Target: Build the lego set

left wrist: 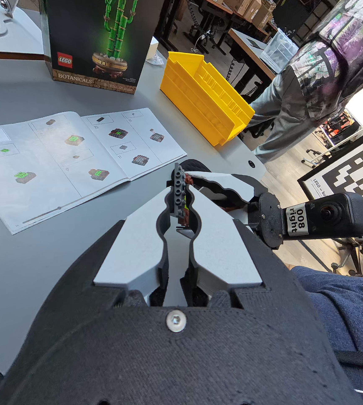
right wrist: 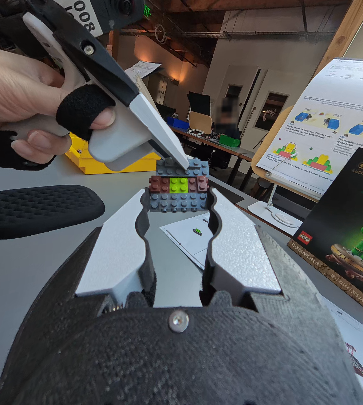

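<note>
A small lego assembly (right wrist: 178,186) of grey studded plates, brown bricks and a lime green brick in the middle is held above the grey table. My right gripper (right wrist: 178,196) is shut on its two sides. My left gripper (right wrist: 182,166) comes in from the upper left, and its tips meet the top grey plate. In the left wrist view the assembly (left wrist: 178,182) stands edge-on between the fingers of my left gripper (left wrist: 180,194), which is shut on it. My right gripper (left wrist: 190,176) reaches in from the right.
An open instruction booklet (left wrist: 66,157) lies on the table (left wrist: 23,263). The lego box (left wrist: 93,43) stands behind it, with a yellow bin (left wrist: 202,96) beside it. A black pad (right wrist: 38,210) lies at the left. A sign stand (right wrist: 329,122) and a person (left wrist: 307,87) are past the table edge. Left and right tips are no more than a few centimetres apart.
</note>
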Demonstrator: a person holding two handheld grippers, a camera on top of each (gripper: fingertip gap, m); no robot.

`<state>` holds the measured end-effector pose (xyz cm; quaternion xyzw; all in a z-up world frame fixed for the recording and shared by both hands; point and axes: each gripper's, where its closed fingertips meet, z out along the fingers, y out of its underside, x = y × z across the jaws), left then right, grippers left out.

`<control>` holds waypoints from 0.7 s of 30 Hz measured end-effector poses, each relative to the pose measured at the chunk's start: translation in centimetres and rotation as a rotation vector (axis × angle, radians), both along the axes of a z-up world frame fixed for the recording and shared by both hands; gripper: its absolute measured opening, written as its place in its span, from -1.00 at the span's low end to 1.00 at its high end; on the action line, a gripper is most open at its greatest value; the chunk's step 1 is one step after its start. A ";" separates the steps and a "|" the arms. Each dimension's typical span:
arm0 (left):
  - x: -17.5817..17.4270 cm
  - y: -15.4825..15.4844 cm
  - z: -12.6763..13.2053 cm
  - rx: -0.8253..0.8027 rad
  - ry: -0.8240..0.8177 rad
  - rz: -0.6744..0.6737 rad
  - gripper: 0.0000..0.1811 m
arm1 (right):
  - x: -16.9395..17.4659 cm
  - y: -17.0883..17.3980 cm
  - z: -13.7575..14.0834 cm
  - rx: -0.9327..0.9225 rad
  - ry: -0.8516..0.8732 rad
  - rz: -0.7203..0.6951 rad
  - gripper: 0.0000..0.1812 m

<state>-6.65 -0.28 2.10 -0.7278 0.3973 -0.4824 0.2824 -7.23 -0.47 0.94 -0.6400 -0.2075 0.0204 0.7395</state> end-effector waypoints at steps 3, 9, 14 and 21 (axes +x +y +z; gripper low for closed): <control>-0.2 0.0 0.1 -0.006 0.010 -0.007 -0.92 | -0.2 0.0 0.2 0.014 -0.002 0.005 -0.43; -0.6 -0.2 0.5 -0.022 0.035 -0.039 -0.91 | -0.4 -0.1 0.6 0.043 0.004 0.010 -0.43; -0.6 -0.3 0.7 0.011 0.054 -0.051 -0.90 | -0.4 -0.2 0.8 0.061 0.004 0.008 -0.43; -0.5 0.3 0.2 0.094 0.110 -0.005 -0.61 | -0.1 -0.7 1.3 0.103 0.013 0.001 -0.43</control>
